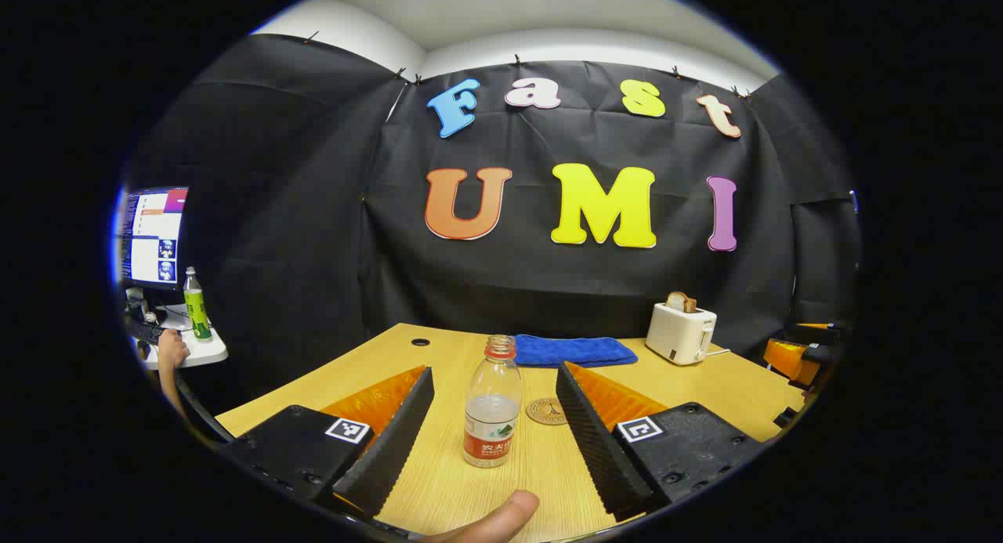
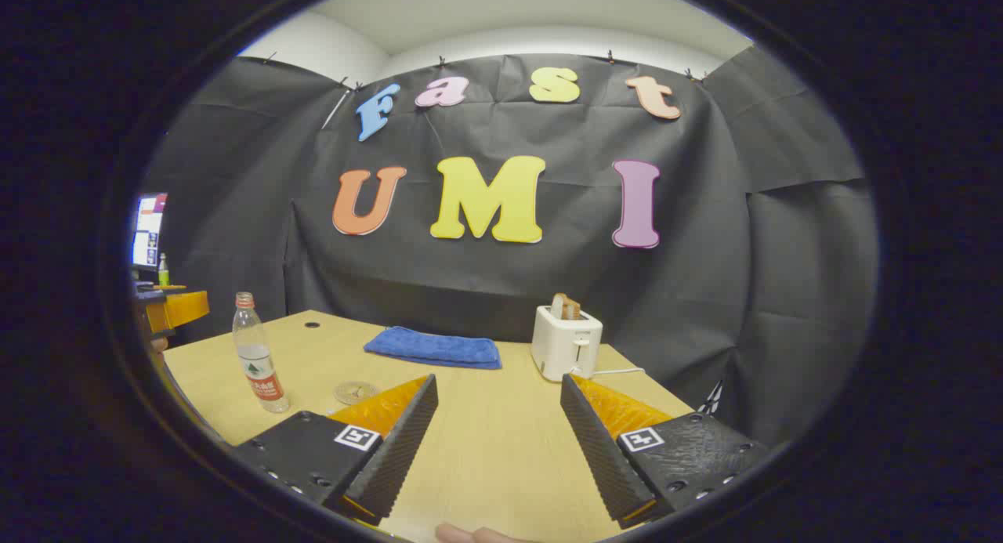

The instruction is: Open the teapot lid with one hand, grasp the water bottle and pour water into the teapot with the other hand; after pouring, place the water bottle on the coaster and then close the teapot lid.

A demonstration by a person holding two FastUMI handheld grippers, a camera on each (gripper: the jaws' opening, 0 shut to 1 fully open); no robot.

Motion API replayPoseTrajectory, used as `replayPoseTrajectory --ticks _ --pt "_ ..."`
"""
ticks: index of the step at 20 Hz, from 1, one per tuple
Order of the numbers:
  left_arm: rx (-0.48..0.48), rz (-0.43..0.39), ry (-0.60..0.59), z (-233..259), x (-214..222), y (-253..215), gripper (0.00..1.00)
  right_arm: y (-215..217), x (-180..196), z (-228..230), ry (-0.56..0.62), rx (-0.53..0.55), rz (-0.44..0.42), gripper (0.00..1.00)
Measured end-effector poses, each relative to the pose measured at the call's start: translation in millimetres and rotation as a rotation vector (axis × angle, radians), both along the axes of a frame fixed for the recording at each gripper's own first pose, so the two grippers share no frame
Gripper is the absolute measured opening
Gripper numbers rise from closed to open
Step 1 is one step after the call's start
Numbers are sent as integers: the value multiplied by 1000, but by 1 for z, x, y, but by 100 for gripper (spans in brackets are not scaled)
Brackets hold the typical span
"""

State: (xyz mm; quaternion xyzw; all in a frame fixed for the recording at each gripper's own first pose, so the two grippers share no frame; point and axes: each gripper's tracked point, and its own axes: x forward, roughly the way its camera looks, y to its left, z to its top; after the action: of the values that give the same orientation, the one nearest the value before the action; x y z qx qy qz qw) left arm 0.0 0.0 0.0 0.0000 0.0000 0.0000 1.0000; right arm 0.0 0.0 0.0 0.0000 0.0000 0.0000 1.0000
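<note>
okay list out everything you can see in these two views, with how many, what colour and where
water bottle: one, clear with a red label, no cap, standing on the table between the left hand-held gripper's open fingers
coaster: one, brown, round, flat on the table just behind the bottle
towel: one, blue, folded, at the table's far edge
toaster: one, cream, with bread in its slot, far right of the table
table: one, light wood
monitor: one, lit, on a side desk to the left
green bottle: one, beside the monitor
left hand-held gripper: one, open around the water bottle
right hand-held gripper: one, open over bare table
</note>
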Motion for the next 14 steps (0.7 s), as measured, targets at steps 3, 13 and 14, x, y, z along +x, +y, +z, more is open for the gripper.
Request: replayPoseTrajectory --ticks 3,13,14 --pt "15 0 4 -3 2 -1 99 1 2 -2 11 -13 -4 95" --pt "32 3 36 -15 7 -6 99 9 7 -8 31 -19 14 95" --pt "32 6 38 -15 7 -5 99 9 7 -11 33 -16 17 95"
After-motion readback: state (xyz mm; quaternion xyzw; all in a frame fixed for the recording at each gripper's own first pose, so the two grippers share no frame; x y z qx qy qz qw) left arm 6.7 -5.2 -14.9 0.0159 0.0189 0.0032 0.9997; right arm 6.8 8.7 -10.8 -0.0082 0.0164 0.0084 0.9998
